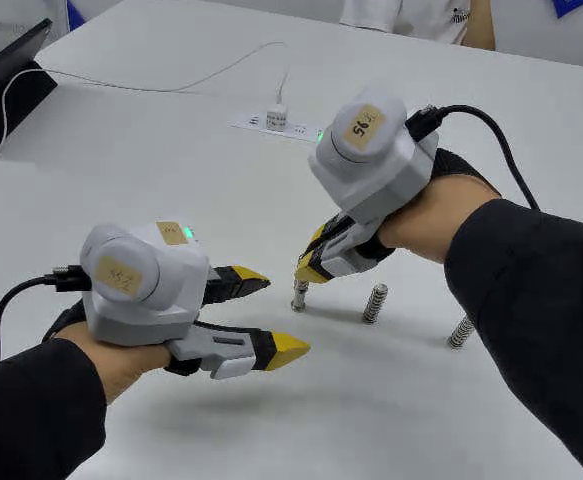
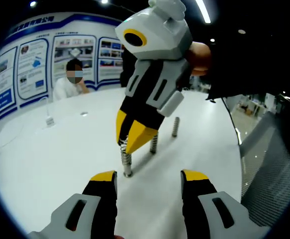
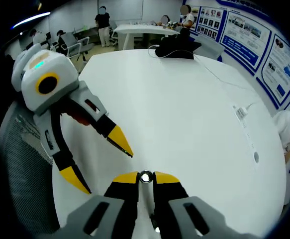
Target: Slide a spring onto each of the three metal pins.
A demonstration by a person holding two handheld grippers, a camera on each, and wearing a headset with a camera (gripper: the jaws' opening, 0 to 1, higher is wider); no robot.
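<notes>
Steeply angled, right gripper [image 1: 307, 272] pinches a spring [image 1: 299, 294]; left gripper [image 1: 281, 313] hovers level.

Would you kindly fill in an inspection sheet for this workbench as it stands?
Surface: white table, smooth.
Job's things: middle pin and right pin wear springs; left pin has a spring partway on.
Clutter: black device, white plug.
Grippers: right gripper shut on the spring; left gripper open, holding nothing.
Cables: thin cable runs from the black device; black lead on each gripper.
Surroundings: seated person, wall posters.
</notes>
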